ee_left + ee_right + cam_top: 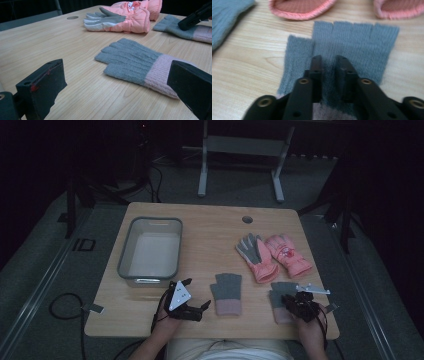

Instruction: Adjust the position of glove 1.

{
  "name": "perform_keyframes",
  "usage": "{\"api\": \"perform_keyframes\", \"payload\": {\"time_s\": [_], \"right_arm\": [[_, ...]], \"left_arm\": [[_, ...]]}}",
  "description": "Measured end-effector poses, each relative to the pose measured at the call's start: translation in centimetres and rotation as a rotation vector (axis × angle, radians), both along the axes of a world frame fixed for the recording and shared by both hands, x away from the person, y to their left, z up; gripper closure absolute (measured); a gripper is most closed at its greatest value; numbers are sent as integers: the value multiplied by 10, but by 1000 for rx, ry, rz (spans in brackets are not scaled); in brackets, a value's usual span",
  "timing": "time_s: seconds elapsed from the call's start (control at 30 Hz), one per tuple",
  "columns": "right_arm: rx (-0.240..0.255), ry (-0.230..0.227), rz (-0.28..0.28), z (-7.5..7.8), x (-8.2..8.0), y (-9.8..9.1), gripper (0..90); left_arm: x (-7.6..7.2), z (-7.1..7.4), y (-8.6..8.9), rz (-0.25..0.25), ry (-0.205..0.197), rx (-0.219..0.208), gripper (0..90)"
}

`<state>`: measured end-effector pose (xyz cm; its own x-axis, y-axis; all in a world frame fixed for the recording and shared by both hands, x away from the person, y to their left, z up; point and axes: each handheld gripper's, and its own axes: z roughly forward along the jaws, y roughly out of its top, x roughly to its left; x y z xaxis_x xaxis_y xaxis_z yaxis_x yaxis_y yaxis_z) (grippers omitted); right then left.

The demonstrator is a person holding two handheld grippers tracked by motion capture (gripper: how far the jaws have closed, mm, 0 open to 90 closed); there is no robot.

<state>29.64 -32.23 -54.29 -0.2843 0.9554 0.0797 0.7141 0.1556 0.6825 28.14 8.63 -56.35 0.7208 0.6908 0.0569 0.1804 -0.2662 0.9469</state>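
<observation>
The right gripper (329, 61), a black two-jaw tool held in the person's right hand (311, 329), points down onto a grey knitted fingerless glove with a pale pink cuff (352, 42) lying flat at the near right of the light wooden table (205, 227). Its jaws stand a narrow gap apart with a strip of the grey knit showing between them; whether the pads pinch the fabric cannot be told, and the glove lies flat on the wood. In the right gripper view the jaws sit over the glove's palm, below the four short finger stubs, with the thumb stub off to the left.

Just beyond this glove lie two padded pink winter gloves side by side: one with a grey palm (256, 254) facing up, the other plain pink with a small printed motif (288, 254). Their open cuffs face the near edge.

A second grey fingerless glove with a pink cuff (136, 63) lies at the middle of the near edge, well apart from the first. The left gripper (196, 295), held in the left hand (167, 325), rests just beside it with its jaws wide apart and nothing between them.

A grey-rimmed clear plastic bin (126, 251) stands on the table's left side.
</observation>
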Motion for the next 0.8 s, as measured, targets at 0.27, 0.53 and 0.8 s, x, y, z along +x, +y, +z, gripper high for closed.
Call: {"api": "perform_keyframes", "payload": {"time_s": [0.27, 0.53, 0.8], "right_arm": [[-24, -76, 118, 20, 1, -15, 666], [-82, -74, 193, 24, 6, -21, 621], [-76, -44, 212, 15, 6, -19, 592]], "left_arm": [[0, 0, 0, -3, 2, -1, 13], [0, 0, 0, 3, 3, -2, 13], [0, 0, 0, 4, 1, -2, 13]]}}
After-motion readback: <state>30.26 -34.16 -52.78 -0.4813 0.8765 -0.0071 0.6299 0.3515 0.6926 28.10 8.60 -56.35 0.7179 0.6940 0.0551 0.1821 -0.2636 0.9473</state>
